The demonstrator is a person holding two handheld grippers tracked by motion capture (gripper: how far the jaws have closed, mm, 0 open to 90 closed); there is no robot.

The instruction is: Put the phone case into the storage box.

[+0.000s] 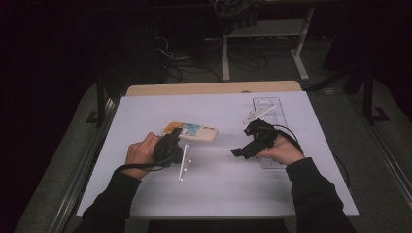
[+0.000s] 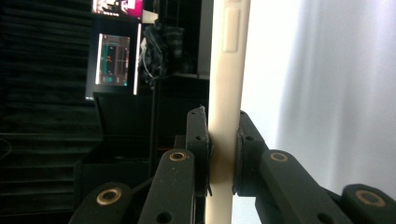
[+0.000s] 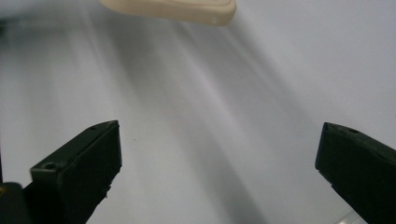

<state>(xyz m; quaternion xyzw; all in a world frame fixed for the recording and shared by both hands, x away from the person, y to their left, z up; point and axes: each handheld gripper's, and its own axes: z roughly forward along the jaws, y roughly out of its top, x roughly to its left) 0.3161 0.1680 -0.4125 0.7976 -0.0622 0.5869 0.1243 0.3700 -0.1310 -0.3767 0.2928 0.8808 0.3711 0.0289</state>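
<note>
A cream phone case with a colourful printed back lies on the white table, left of centre. My left gripper is shut on its near end. In the left gripper view the case's cream edge stands upright, pinched between the two black pads. My right gripper hovers over the table's middle right with its jaws wide apart and nothing between them. In the right gripper view, the gripper faces bare table, and a corner of the cream case shows at the top.
A clear plastic tray with a white strip lies at the back right, partly under the right hand. A thin white rod rests on the table by the left gripper. The table's wooden far edge borders dark floor with cables.
</note>
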